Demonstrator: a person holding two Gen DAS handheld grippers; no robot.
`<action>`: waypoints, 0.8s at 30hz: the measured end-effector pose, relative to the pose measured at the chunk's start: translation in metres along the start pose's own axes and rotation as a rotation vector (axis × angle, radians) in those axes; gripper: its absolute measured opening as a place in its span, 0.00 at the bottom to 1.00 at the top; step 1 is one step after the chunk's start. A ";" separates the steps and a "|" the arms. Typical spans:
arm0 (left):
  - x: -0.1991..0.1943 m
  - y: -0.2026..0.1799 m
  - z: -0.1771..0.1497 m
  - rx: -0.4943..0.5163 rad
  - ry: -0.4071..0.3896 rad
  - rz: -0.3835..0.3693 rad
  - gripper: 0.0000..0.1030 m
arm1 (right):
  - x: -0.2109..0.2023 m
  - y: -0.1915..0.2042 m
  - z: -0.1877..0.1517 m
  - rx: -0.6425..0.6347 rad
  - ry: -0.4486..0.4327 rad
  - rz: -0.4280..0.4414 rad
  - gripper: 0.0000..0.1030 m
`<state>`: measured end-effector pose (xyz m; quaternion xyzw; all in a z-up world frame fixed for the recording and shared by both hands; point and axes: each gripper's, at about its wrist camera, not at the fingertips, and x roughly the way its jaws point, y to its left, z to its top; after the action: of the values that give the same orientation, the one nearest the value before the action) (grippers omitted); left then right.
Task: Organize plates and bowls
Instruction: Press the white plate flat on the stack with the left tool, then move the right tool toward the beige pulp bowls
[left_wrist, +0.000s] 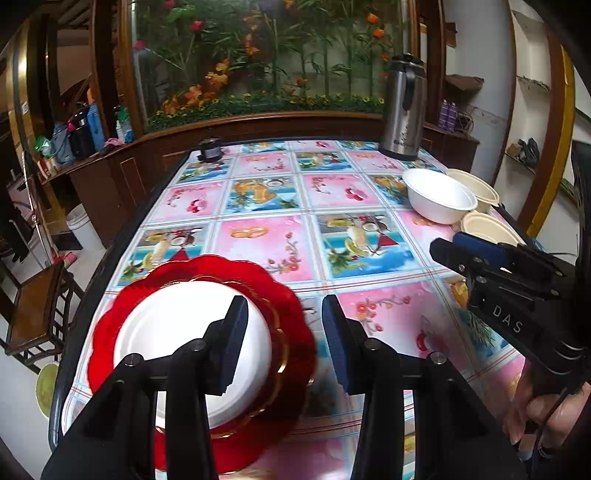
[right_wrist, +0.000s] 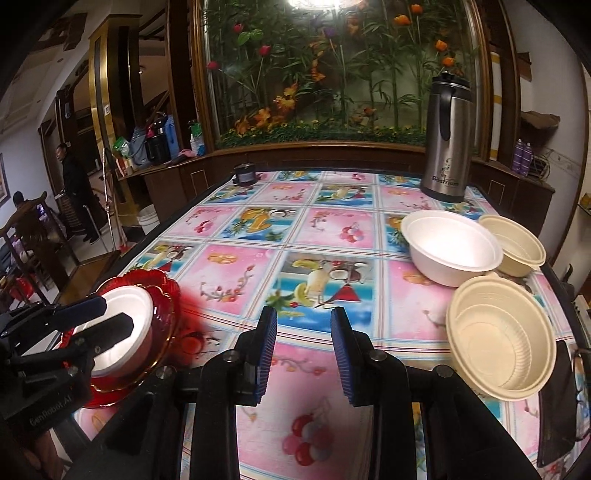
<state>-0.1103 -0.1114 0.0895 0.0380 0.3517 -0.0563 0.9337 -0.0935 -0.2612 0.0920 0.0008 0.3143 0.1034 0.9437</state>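
**Both tools empty over the surface, plates to one side, bowls to the other**

The left gripper hangs with its jaws apart and nothing between them. At about 9 o'clock from it lies the red scalloped plate with a white plate stacked on it, near the close left edge of the surface. The right gripper is empty too, its jaws parted over bare patterned cloth.

The bowls sit in a cluster at roughly 2 o'clock from the right gripper: a white bowl, a cream bowl touching it behind, and a nearer cream bowl that seems to have another nested inside, close to the right edge.

The likely step is nesting these bowls. To do it well, I would take one rim wall between the pads, one pad inside and one outside, and lift straight up; these light bowls may flex or tip if pinched at an angle.

In the way: the bowls touch each other, so pulling one may drag its neighbour toward the edge. A steel flask stands at 12 o'clock behind them, and a small dark jar at the far left, both well apart from the work.
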 end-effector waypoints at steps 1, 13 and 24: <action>0.001 -0.003 0.000 0.006 0.003 -0.002 0.38 | 0.000 -0.002 0.000 0.004 -0.001 0.001 0.31; 0.014 -0.036 0.001 0.071 0.038 -0.016 0.38 | -0.004 -0.020 -0.003 0.025 -0.013 -0.024 0.31; 0.021 -0.054 -0.001 0.107 0.063 -0.027 0.38 | -0.005 -0.034 -0.007 0.043 -0.008 -0.045 0.32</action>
<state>-0.1024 -0.1666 0.0738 0.0846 0.3778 -0.0863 0.9180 -0.0948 -0.2957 0.0873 0.0145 0.3127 0.0755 0.9467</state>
